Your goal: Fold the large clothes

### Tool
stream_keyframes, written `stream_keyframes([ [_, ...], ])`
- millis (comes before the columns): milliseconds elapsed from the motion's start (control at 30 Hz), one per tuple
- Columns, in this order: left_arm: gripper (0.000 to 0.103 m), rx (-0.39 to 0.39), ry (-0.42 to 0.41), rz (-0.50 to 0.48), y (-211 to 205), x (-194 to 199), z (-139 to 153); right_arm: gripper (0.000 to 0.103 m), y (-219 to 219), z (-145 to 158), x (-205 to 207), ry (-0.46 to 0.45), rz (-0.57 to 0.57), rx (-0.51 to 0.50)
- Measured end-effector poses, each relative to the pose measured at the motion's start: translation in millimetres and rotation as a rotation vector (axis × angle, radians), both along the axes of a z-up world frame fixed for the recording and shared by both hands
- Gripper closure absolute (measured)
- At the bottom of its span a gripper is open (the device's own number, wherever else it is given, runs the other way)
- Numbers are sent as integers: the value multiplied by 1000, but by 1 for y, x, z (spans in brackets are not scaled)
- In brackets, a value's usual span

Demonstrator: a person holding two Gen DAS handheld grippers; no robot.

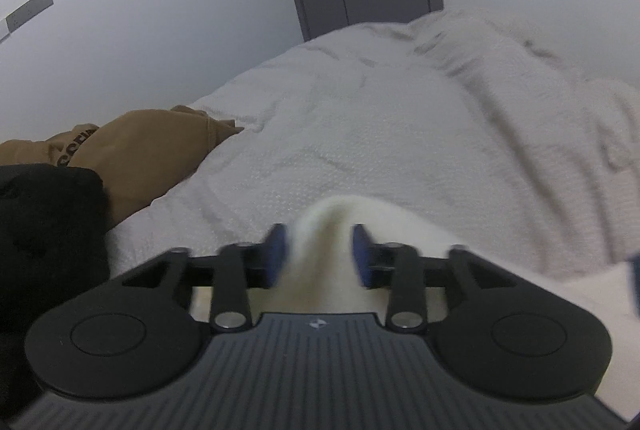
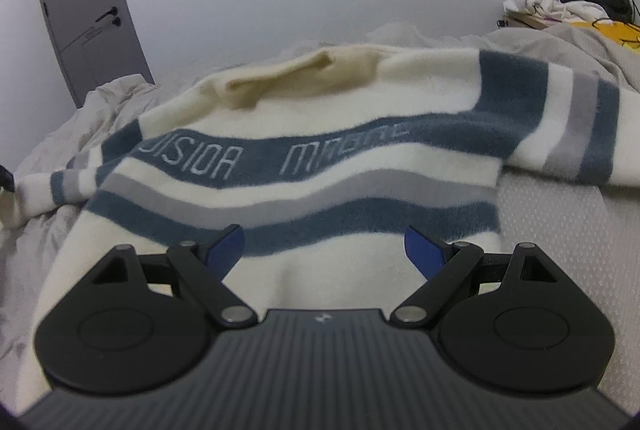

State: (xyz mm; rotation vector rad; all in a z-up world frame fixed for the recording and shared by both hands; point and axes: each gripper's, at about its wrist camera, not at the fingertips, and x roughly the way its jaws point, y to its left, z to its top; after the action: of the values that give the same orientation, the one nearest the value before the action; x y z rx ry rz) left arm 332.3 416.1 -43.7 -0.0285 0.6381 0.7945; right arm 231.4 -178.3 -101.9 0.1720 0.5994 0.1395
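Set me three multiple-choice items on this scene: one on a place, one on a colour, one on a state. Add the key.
1. Where does the brown garment lie?
A) on the door
B) at the left edge of the bed in the left wrist view
C) on the floor

2. What colour is the band of the sweater that bears the lettering?
A) blue
B) red
C) green

3. How does the right hand-held gripper stand?
A) shut on the sweater
B) shut on nothing
C) open

Key: B, it rests on the bedcover beside a black garment; A, pale letters sit on a blue stripe; C, its blue pads stand wide apart over the sweater.
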Motion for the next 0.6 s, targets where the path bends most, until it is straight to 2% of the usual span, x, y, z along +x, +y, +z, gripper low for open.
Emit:
stream_keyframes([
  [200, 53, -25, -54, -159, -66, -39, 27, 14, 0, 11, -18, -51, 33, -6],
  [600, 53, -169, -173, -466, -240, -135, 44, 14, 0, 34, -67, -154, 105, -17],
])
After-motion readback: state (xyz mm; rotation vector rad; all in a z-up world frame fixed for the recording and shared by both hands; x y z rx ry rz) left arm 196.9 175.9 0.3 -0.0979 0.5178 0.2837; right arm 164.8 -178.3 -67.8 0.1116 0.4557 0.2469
